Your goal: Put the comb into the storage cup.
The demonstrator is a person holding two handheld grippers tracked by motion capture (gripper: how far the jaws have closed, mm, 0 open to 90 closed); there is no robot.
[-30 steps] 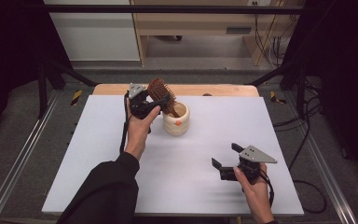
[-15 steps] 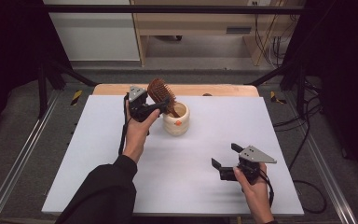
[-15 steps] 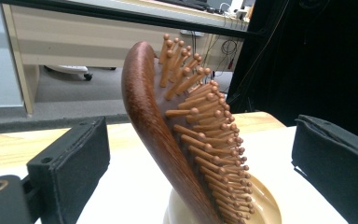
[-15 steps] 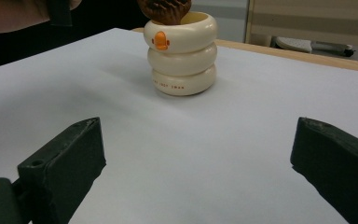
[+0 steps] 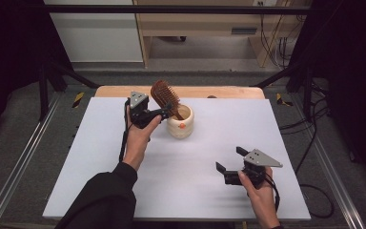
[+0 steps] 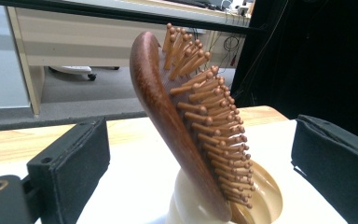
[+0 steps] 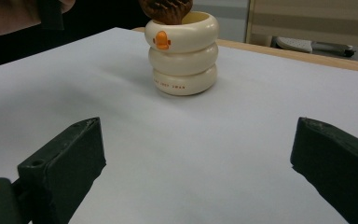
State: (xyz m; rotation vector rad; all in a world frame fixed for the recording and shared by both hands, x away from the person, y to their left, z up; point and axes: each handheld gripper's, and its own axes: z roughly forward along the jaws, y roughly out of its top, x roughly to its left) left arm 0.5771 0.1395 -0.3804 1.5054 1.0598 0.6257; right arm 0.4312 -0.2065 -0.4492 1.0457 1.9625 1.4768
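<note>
High view: one brown wooden paddle hairbrush (image 5: 164, 96) stands handle-down in one cream ringed ceramic cup (image 5: 180, 122) at the white table's (image 5: 95, 157) 12 o'clock, head tilted toward 11; left gripper (image 5: 148, 114) beside it, right gripper (image 5: 229, 167) at 5, both spread. Left gripper view: jaws apart around the brush (image 6: 177, 121), handle hidden in the cup (image 6: 261, 196), bristles facing 3. Right gripper view: jaws apart, nothing between; brush head (image 7: 165, 10) cut off at 12.

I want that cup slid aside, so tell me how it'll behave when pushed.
The cream cup looks stiff and smooth, so it would probably slide on the white table. The wooden hairbrush leans out high above its rim, so it may tip.
</note>
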